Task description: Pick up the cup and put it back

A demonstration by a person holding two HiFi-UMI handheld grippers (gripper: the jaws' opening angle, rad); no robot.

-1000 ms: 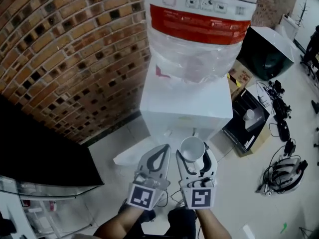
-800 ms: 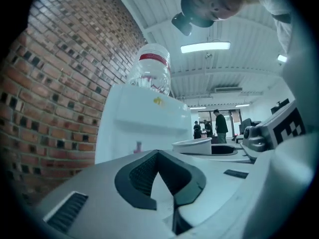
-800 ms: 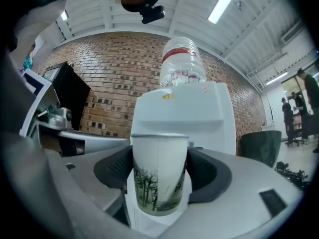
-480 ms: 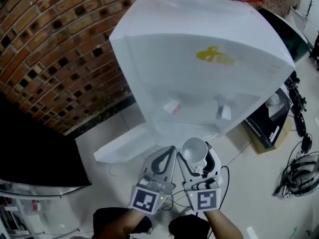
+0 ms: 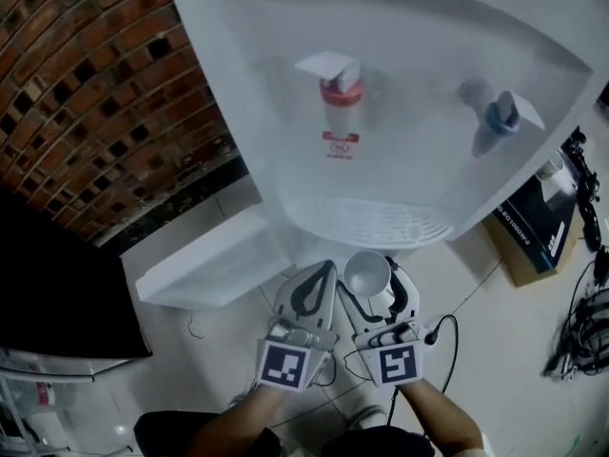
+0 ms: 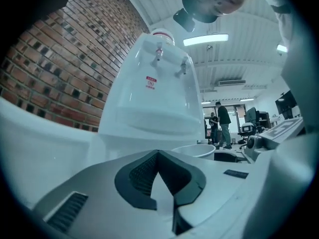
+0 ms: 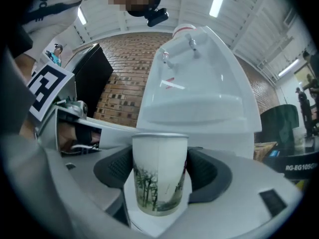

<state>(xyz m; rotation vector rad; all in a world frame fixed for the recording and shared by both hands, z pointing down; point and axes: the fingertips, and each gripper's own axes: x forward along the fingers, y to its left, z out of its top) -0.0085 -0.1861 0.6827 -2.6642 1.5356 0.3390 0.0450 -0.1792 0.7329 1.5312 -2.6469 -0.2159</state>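
Top of dispenser [image 5: 400, 160] cut off; cup [image 5: 366, 275] base hidden.

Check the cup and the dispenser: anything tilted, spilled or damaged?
Nothing stands out. The cup stands upright and undented between the pads of the right hand-held gripper. The drip tray of the water dispenser shows no spill, and the red tap and blue tap look intact.

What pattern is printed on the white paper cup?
Dark green trees on the white paper cup, clearest in the right gripper view.
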